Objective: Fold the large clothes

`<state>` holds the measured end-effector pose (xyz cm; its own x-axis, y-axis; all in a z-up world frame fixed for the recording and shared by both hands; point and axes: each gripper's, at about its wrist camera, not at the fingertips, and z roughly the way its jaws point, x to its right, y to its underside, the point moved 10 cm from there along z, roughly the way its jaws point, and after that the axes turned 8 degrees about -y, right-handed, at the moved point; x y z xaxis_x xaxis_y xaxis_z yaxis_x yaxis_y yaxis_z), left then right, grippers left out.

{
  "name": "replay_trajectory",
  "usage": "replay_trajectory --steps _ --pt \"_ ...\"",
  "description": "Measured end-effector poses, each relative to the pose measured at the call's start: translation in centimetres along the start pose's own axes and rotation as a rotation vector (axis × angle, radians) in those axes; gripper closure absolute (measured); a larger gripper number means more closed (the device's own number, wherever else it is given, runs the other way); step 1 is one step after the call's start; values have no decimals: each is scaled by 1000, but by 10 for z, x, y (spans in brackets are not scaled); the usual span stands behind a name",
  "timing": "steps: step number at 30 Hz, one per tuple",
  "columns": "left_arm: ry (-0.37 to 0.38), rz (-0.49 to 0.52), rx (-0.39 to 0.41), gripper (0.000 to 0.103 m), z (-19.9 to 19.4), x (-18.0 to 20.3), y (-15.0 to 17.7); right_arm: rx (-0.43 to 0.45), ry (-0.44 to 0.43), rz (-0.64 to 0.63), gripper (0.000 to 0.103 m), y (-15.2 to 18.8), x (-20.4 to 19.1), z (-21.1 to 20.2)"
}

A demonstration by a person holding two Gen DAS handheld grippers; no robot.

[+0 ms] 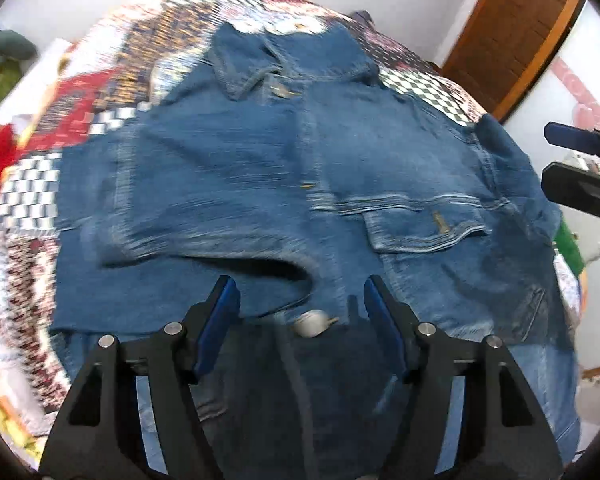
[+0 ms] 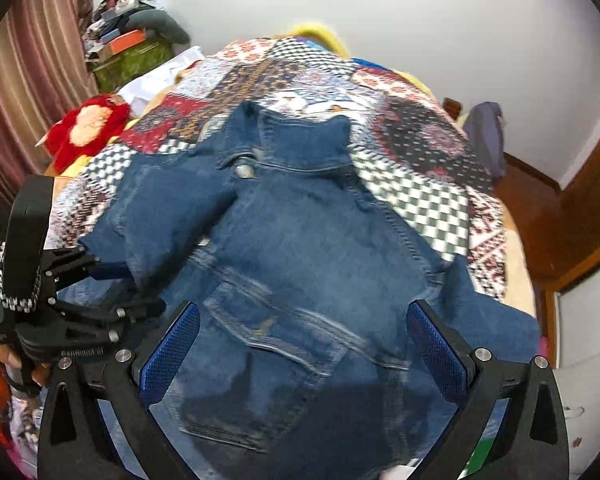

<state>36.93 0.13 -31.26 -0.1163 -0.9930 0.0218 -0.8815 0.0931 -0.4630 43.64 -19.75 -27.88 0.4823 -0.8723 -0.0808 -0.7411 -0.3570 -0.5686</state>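
- Denim jacket (image 1: 300, 184): lies front up on the bed, collar (image 1: 288, 56) at the far end, hem nearest me; placket closed, metal buttons showing
- Progress, my judgement: folding is begun, not finished; the sleeve on my left (image 2: 168, 208) lies drawn in across the chest, the sleeve on my right (image 2: 492, 312) trails out over the bed edge; that sleeve and the lengthwise folds remain
- Material: heavy mid-blue denim, faded along seams, pale topstitching; flapped chest pocket (image 1: 424, 224) with a small tan tab; stiff cloth, likely to hold a crease but to bulk at collar and pocket
- Bed cover (image 2: 416, 184): patchwork quilt, checkerboard and floral panels in red, white and navy, soft and uneven under the jacket
- My left gripper (image 1: 302, 312): jaws spread wide, nothing between them, hanging over the near hem by a pale button; blue ribbed pads (image 1: 220, 320)
- My right gripper (image 2: 304, 356): jaws likewise parted and empty, above the pocket area; blue dimpled pads (image 2: 168, 352)
- Frames are motion-blurred; fine stitching detail is uncertain
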Motion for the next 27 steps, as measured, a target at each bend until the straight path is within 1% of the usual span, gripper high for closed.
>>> replay_trajectory --steps 3,4,5,6,8,10,12,15,16,18,21,23,25,27 --pt "-37 -29 32 37 -18 -26 6 -9 -67 -16 0 -9 -28 5" --pt "-53 -50 46 32 -25 -39 9 -9 -81 -31 0 -15 -41 7" --pt "-81 -77 63 25 -32 -55 11 -8 -88 -43 0 -19 -49 8" --pt "-103 -95 74 22 -36 -65 12 -7 -96 -64 0 -23 -60 10" --pt "-168 -150 115 17 -49 -98 17 2 -112 -128 0 -35 -89 17" --pt "-203 -186 125 15 -55 -123 23 9 -114 -184 0 -43 -112 24" --pt "-236 -234 127 15 -59 -152 33 -3 -128 -235 0 -48 -136 37" --pt "-270 -289 118 15 -60 -185 49 -70 -178 -293 0 -48 -176 66" --pt "-274 -305 114 15 -59 -193 54 -99 -185 -315 0 -47 -191 80" --pt "-277 -337 103 15 -55 -209 66 -138 -181 -350 0 -46 -208 104" --pt "-269 -370 76 15 -43 -225 71 -189 -152 -381 3 -45 -224 139" --pt "-267 -376 64 15 -32 -230 71 -215 -129 -385 10 -46 -225 159" --pt "-266 -376 56 15 -24 -234 70 -254 -106 -379 15 -46 -224 182" --pt "-256 -379 49 15 -13 -239 67 -284 -95 -374 15 -45 -219 197"
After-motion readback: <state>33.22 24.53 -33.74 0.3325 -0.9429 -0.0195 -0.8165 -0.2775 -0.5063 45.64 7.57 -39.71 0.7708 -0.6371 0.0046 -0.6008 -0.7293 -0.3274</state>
